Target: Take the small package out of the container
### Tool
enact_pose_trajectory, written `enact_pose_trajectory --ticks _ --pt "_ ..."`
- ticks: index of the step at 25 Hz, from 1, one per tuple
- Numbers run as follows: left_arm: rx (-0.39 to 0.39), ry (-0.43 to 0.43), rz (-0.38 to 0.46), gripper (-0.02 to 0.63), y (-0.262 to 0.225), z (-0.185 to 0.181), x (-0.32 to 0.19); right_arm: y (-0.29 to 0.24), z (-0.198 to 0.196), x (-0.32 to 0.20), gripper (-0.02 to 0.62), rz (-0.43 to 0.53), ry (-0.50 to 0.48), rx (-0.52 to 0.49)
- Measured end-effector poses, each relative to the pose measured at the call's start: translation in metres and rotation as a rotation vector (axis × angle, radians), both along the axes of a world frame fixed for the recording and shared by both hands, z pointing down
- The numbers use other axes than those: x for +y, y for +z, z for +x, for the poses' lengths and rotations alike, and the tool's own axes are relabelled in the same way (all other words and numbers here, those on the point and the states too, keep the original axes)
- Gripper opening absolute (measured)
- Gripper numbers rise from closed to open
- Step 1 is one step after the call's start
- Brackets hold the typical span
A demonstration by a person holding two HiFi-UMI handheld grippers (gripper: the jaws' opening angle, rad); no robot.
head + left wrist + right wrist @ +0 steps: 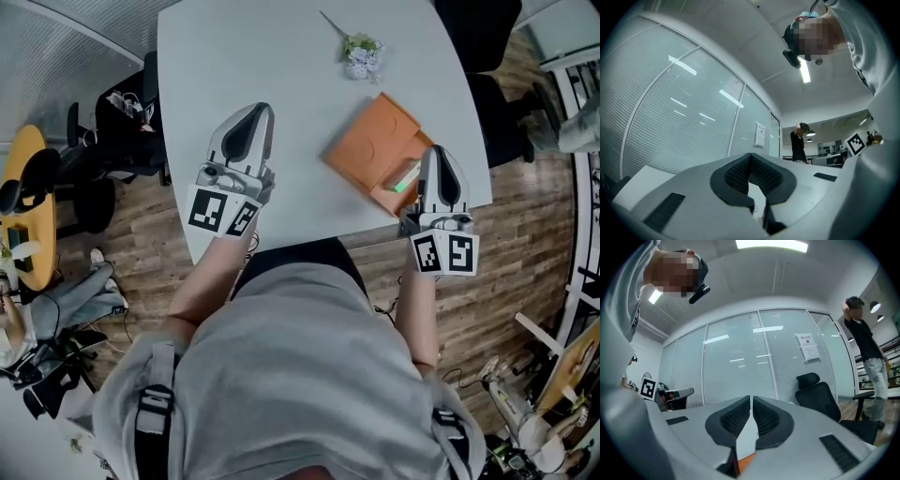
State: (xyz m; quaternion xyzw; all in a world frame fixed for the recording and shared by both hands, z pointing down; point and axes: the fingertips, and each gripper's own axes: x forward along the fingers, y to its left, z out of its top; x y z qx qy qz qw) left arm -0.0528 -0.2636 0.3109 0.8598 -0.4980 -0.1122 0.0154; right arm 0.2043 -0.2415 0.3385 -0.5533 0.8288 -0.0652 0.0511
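**Beside the right gripper (439, 155), a package to lift**

Left gripper (260, 112) and right alike have fingers pressed together, empty. The small package (403, 178) lies in the orange container (361, 150), just left of the right fingers. It is probably light and crinkly, so pinch an edge.

The table (281, 56) is plain white. At centre right, the container (366, 150) is orange and the small package (405, 180) in it is bright green. At upper centre, the flower sprig (361, 56) is whitish with green leaves. The left gripper (255, 117) and right gripper (439, 159) are light grey with ribbed black pads (733, 418) and black-and-white square-patterned cubes (225, 214). The floor (506, 216) is brown wood plank.
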Motion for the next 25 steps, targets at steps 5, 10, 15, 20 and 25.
enact_pose_trajectory --ticks 5,10,15,20,25 --pt "-0.003 0.028 -0.023 0.020 0.017 0.013 -0.014 0.036 0.029 -0.011 0.051 -0.086 0.076 0.044" --pt "-0.014 0.056 -0.056 0.020 0.040 0.024 -0.026 0.107 0.063 -0.021 0.051 -0.247 0.165 0.071" --pt "-0.028 0.075 -0.085 0.020 0.059 0.033 -0.029 0.192 0.096 -0.015 0.052 -0.469 0.295 0.002" --pt "-0.042 0.093 -0.101 0.020 0.068 0.040 -0.034 0.244 0.103 -0.007 0.071 -0.590 0.355 0.006" --pt "-0.055 0.104 -0.109 0.020 0.075 0.044 -0.035 0.277 0.096 -0.007 0.200 -0.693 0.358 0.066"
